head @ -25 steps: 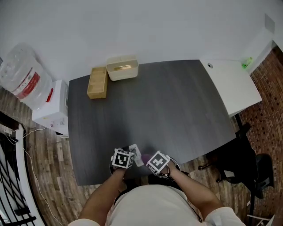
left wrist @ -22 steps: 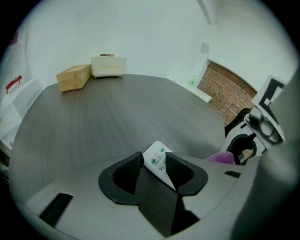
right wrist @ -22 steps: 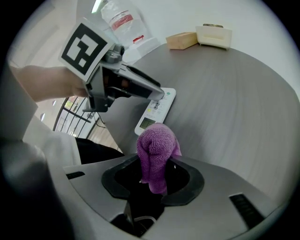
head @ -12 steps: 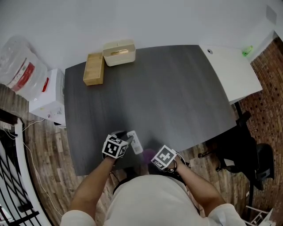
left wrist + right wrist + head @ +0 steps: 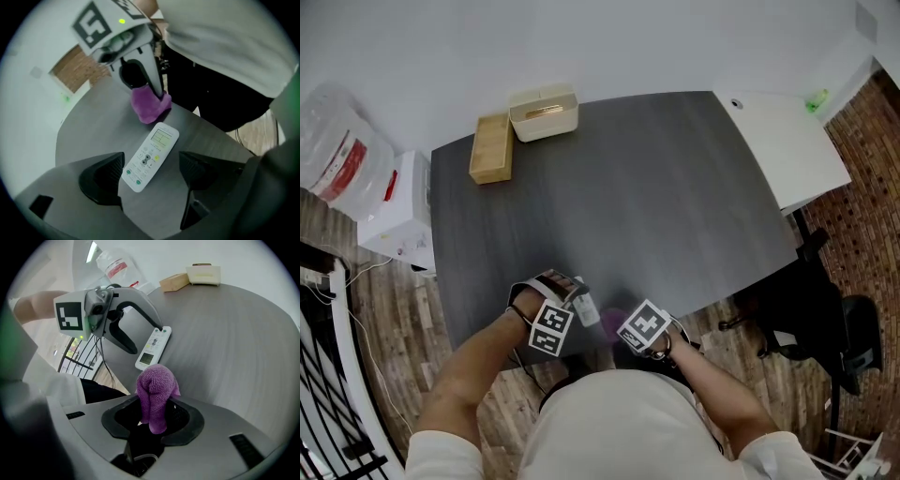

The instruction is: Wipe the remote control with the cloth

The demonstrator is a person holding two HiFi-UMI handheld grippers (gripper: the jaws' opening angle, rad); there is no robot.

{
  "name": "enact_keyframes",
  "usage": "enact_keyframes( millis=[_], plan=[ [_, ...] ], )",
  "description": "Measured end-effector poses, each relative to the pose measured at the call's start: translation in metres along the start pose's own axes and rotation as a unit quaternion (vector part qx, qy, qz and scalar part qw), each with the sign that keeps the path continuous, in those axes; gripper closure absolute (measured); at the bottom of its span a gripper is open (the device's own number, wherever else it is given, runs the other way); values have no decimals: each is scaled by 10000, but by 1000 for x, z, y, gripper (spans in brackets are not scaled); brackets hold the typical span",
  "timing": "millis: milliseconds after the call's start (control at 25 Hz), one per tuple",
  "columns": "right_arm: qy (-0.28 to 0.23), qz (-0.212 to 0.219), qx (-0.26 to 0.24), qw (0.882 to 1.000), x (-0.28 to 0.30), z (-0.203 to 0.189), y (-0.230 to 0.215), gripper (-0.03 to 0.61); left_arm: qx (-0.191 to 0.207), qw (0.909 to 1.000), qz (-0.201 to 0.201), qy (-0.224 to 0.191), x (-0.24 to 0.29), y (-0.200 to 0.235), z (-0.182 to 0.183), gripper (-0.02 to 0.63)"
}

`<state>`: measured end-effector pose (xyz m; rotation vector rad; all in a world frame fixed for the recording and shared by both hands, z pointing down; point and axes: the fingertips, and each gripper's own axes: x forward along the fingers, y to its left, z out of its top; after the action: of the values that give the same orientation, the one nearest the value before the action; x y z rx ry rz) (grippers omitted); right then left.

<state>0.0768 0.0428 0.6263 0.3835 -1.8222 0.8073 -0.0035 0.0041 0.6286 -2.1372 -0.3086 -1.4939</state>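
Observation:
The white remote control (image 5: pixel 151 157) (image 5: pixel 585 307) (image 5: pixel 153 348) lies flat on the dark grey table (image 5: pixel 656 187) near its front edge, buttons up. My left gripper (image 5: pixel 149 172) (image 5: pixel 553 292) hovers over its near end, the jaws opening wide and the pads clear of it on both sides. My right gripper (image 5: pixel 153 414) (image 5: pixel 623 323) is shut on a bunched purple cloth (image 5: pixel 156 394) (image 5: pixel 149 104) (image 5: pixel 612 322). In the left gripper view the cloth rests on the table just off the remote's display end.
A wooden box (image 5: pixel 490 148) and a cream lidded container (image 5: pixel 544 112) stand at the table's far left. A white side table (image 5: pixel 778 141) adjoins on the right. A water bottle (image 5: pixel 337 150) and white dispenser (image 5: pixel 398 220) stand left of the table.
The left gripper has let go of the remote, opened its jaws and turned a little. The remote now lies on the table. The right gripper with the cloth has stayed near the front edge.

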Motion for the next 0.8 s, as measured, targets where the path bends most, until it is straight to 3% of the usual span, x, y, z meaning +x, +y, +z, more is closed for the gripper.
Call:
enact_keyframes(
  millis=[80,200,360,480,600,680,720,760,800],
  plan=[
    [1,-44,19,10000,0,4,-2,454,320,9991,-234,127,10,-1,2,261],
    [-32,-138,45,9999,1,10,-8,454,117,9983,-520,217,19,-2,-1,261],
    [-147,-371,123,9991,-3,18,-22,454,-1077,9913,-647,395,19,-3,-8,283],
    [-284,-420,305,9982,-3,24,-30,454,-2326,9675,-822,555,20,-13,-12,418],
    [-372,-418,502,9972,0,27,-31,454,-3487,9327,-828,411,20,-14,-13,426],
    [-470,-480,599,9959,0,29,-32,454,-4268,8991,-954,163,18,-11,-11,430],
    [-534,-512,653,9951,0,31,-34,454,-4660,8780,-1092,21,17,-11,-9,436],
    [-600,-538,715,9942,-2,33,-36,454,-5113,8490,-1326,-167,17,-14,-6,443],
    [-676,-561,774,9931,-4,35,-39,454,-5607,8116,-1585,-424,17,-17,-1,451]
  ],
)
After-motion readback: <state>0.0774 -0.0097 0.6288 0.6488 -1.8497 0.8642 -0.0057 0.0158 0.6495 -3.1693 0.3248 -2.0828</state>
